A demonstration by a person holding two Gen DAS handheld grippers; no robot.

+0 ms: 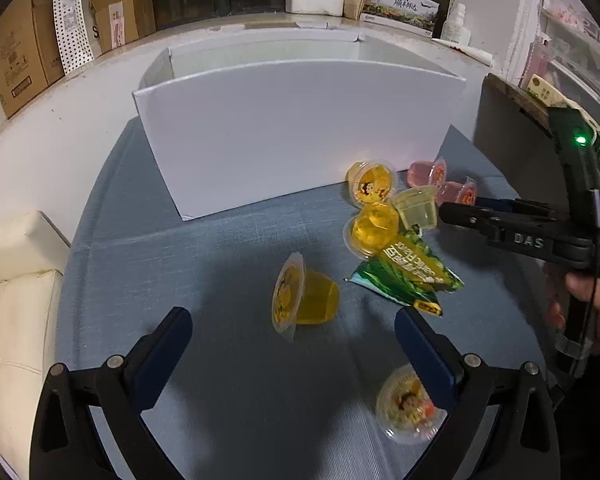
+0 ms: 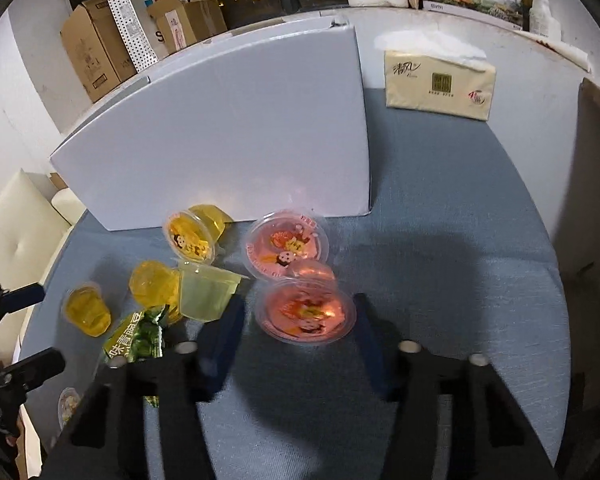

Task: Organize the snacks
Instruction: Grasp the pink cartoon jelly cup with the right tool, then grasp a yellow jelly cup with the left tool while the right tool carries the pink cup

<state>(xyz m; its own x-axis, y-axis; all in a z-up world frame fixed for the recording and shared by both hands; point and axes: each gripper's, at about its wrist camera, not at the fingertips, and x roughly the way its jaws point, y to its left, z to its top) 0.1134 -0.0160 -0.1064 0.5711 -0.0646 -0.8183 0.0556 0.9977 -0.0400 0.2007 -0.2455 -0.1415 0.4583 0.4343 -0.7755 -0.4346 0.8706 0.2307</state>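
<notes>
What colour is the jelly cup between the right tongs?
Pink jelly cup, with a cartoon lid; clearest in the right wrist view.

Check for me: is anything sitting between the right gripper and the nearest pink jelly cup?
Nothing visible does. The right gripper is open with the near pink jelly cup already between its fingers. A second pink cup lies just behind it, before the white box.

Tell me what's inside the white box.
From the left wrist view, only the white box's far inner wall near the rim shows, bare. Its front wall hides the floor, so contents cannot be told. All visible snacks, like the jelly cup, lie outside on the table.
</notes>
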